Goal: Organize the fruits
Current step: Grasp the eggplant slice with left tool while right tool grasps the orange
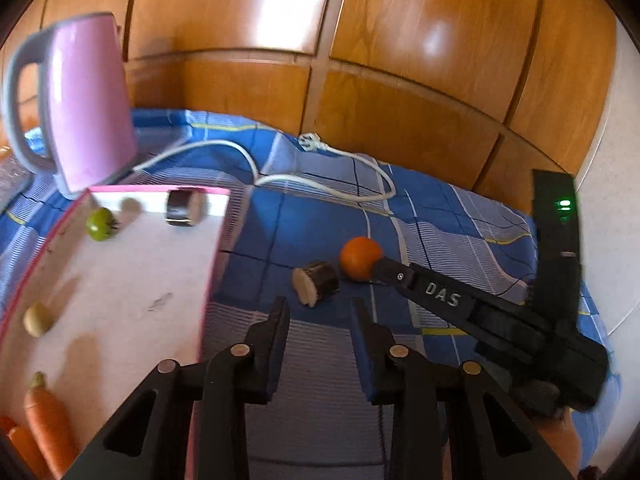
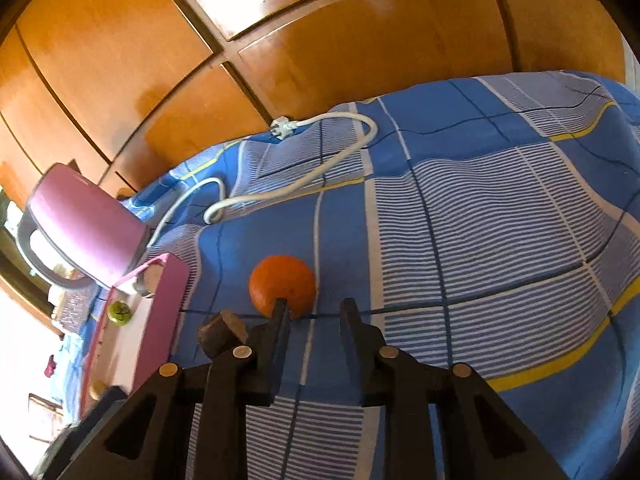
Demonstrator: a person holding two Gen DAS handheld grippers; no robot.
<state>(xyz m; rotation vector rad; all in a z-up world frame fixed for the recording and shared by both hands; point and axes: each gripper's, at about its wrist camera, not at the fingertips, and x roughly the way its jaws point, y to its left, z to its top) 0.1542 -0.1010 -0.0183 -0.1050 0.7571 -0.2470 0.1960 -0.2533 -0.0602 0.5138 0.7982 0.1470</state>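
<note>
Left wrist view: round orange fruit (image 1: 360, 258), centre, on blue checked bedsheet (image 1: 460, 216); pink-rimmed tray (image 1: 216, 248), left, holds green tomato (image 1: 100, 224), carrots (image 1: 48, 420). Left gripper (image 1: 320, 314) and right gripper (image 2: 314, 314) both narrowed, holding nothing.

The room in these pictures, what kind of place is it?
Probably a bedroom at home, not a kitchen. The fruit lies on a blue checked bedsheet that looks soft and rumpled, glossy wooden wardrobe doors stand behind it, and a pink electric kettle with its white cord unplugged sits there.
</note>
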